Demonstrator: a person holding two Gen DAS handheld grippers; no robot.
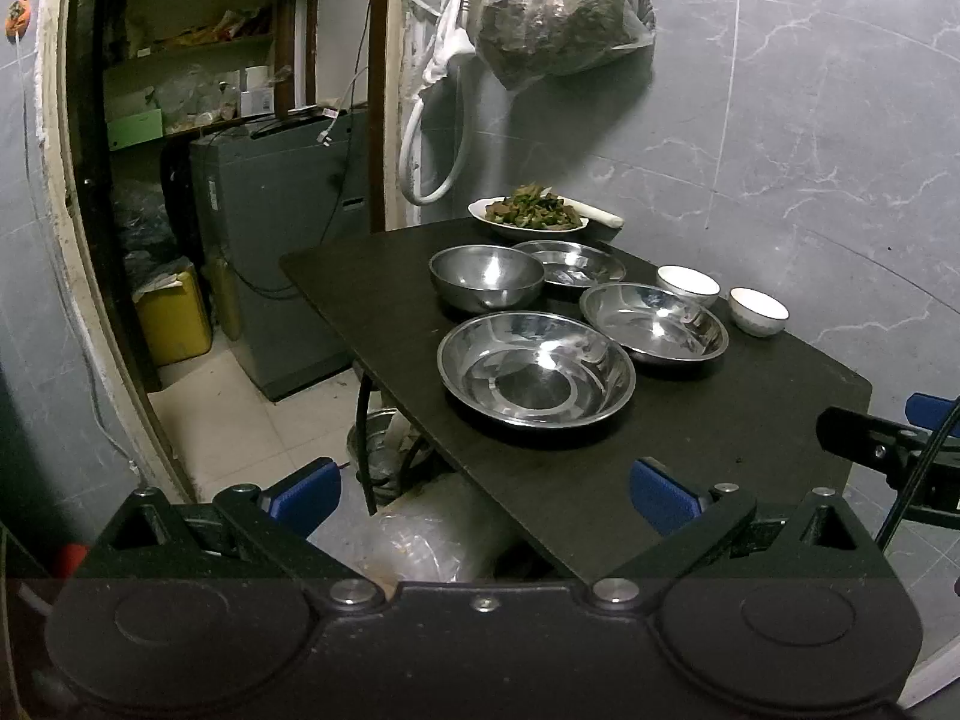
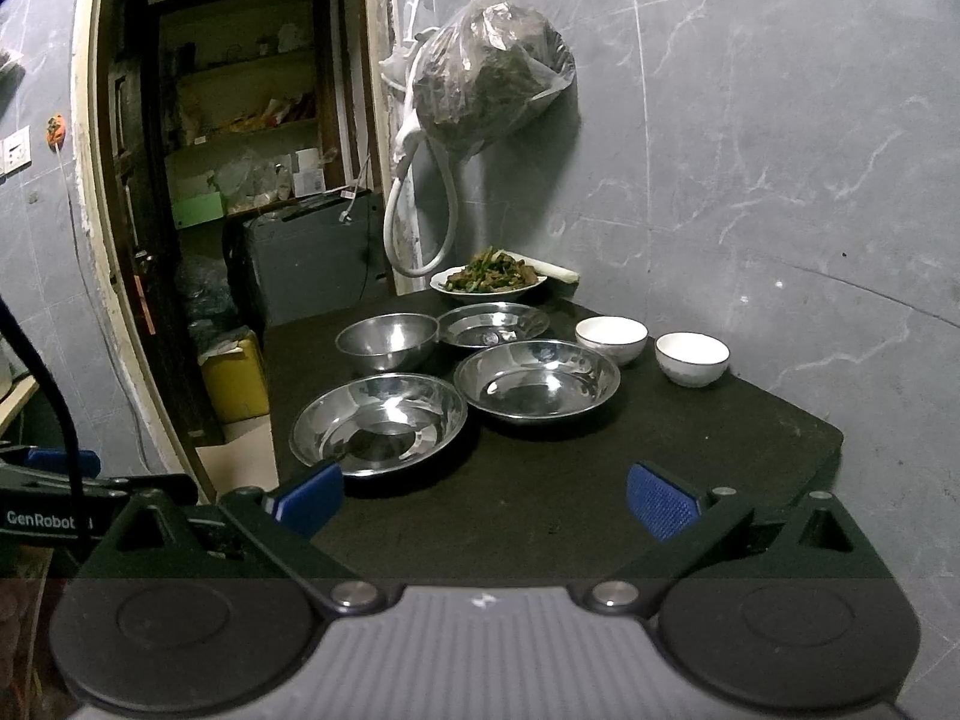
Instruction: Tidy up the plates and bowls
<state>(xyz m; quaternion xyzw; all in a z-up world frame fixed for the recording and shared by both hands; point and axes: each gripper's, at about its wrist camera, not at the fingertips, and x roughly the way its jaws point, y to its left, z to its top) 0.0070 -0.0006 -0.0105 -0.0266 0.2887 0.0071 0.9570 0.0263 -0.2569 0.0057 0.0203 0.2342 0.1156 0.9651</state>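
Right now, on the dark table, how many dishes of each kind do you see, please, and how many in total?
Shallow steel plates: 3 (near, right, back)
Deep steel bowl: 1
White ceramic bowls: 2 ()
White plate with cooked food: 1
Total: 7
Both grippers, left and right, are open and hold nothing.

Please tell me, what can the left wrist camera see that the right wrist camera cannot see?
Only the left wrist view shows the floor under the table's left edge, with a metal basin and a plastic-wrapped bundle.

Only the right wrist view shows a wall socket at far left.

Both show the black table, four steel dishes such as the nearest one, two white bowls, a food plate and the hanging bag. Both grippers, left and right, are open.
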